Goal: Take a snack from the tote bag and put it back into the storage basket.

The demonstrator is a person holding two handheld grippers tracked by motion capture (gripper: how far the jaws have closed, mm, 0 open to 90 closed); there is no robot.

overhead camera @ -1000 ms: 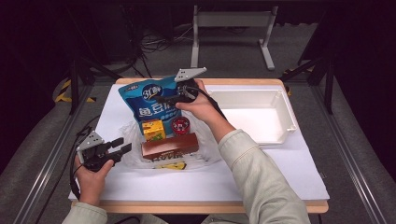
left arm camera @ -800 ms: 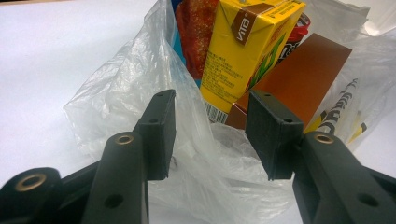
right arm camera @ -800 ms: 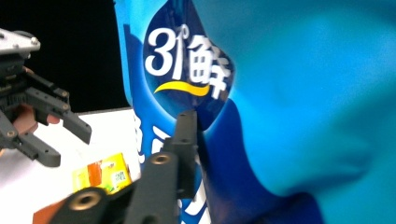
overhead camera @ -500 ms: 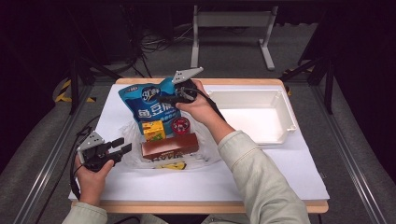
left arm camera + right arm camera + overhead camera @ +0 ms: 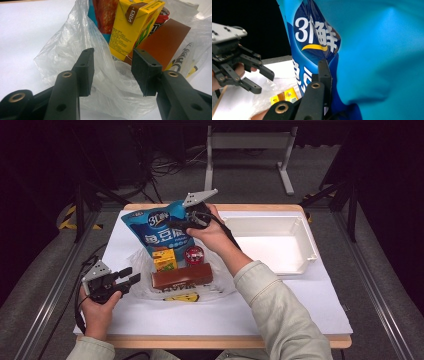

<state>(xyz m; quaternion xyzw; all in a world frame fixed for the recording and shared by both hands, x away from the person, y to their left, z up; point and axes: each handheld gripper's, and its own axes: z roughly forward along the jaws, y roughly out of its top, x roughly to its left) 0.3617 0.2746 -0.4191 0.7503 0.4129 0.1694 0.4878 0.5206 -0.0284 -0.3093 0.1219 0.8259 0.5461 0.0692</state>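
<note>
A big blue snack bag (image 5: 157, 230) stands tilted at the back of a clear plastic bag (image 5: 145, 265). My right gripper (image 5: 181, 222) is shut on the blue bag's top right edge; in the right gripper view its near jaw presses the blue foil (image 5: 374, 62) and the far jaw is hidden behind it. Inside the plastic bag lie a yellow drink carton (image 5: 130, 27), a red-lidded cup (image 5: 194, 255) and a brown box (image 5: 182, 276). My left gripper (image 5: 113, 70) is open at the plastic bag's left side, with loose film (image 5: 110, 85) between its pads.
A white tray (image 5: 306, 251) sits at the right of the white table top (image 5: 300, 305). Cables trail off the table's left edge. A metal stand is on the floor beyond the table.
The right gripper has shifted slightly left onto the blue bag's top edge and shut on it. The left gripper has stayed where it was.
</note>
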